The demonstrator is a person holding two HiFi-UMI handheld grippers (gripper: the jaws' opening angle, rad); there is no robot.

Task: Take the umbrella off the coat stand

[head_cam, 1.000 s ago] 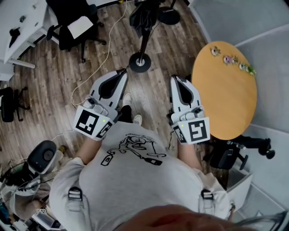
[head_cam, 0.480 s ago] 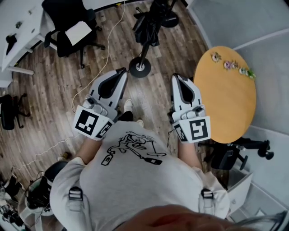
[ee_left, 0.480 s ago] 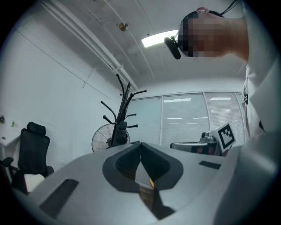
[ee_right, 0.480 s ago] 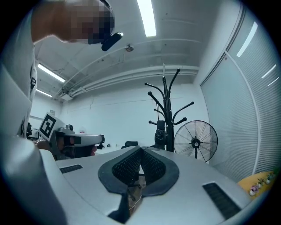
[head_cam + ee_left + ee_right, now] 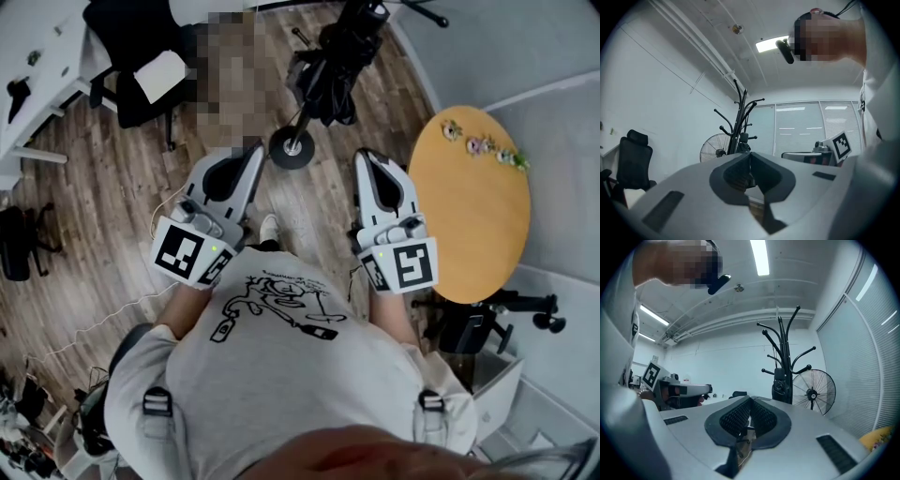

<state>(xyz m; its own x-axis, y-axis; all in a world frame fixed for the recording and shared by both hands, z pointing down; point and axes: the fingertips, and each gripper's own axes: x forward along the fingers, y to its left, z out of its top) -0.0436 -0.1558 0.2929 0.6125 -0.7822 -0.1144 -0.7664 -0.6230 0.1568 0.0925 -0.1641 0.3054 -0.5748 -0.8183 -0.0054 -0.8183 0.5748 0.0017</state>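
Right in front of the person's chest, the left gripper and the right gripper point forward side by side, and that's my 1st worry. Both are shut, so if they reach the stand like that they'll just poke the umbrella instead of taking it.

A bit further out, the coat stand sits on 1 small round base on the wood floor. The umbrella is the dark bundle hanging partway up the pole, and I can't tell how it's hooked on. Yank it sideways instead of lifting it clear and I reckon the whole stand could rock or tip.

Off to the right, the round orange tabletop looks near enough for a wide swing with the umbrella to clip it. Past the stand there's a fan, which is in the firing line if the pole goes over.

Now the fingers. On the left gripper the 2 of them meet at the tips, with nothing between them and nothing touched. Same story on the right: closed, empty, touching nothing. The umbrella is straight ahead of both, well apart.
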